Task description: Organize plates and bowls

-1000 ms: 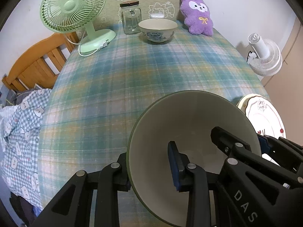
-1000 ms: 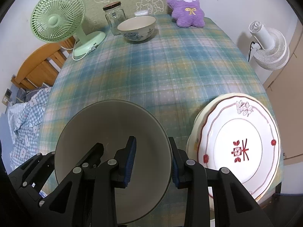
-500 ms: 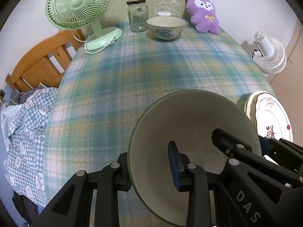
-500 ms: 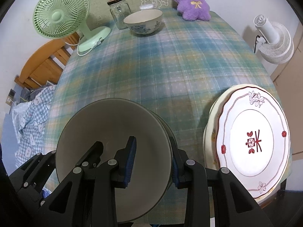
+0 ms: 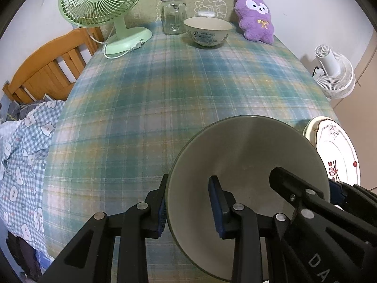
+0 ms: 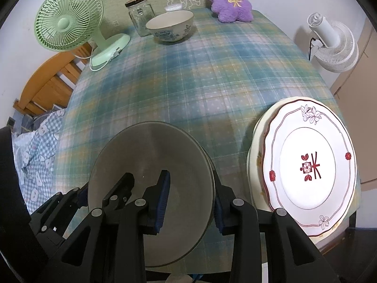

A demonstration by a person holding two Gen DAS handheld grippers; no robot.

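Both fingers (image 5: 165, 210) (image 6: 218, 208) clamp the grey bowl (image 5: 245, 155), stacked plates (image 6: 306, 162) just beside.

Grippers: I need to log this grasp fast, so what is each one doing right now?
Left gripper: shut on the grey bowl, pinching its left rim.
Right gripper: shut on the same bowl, pinching its right rim.

Glossy ceramic grey bowl (image 5: 247, 155) on matt plaid cloth tablecloth (image 5: 176, 89).

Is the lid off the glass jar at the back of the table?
No, the glass jar beside the green fan has its dark lid on.
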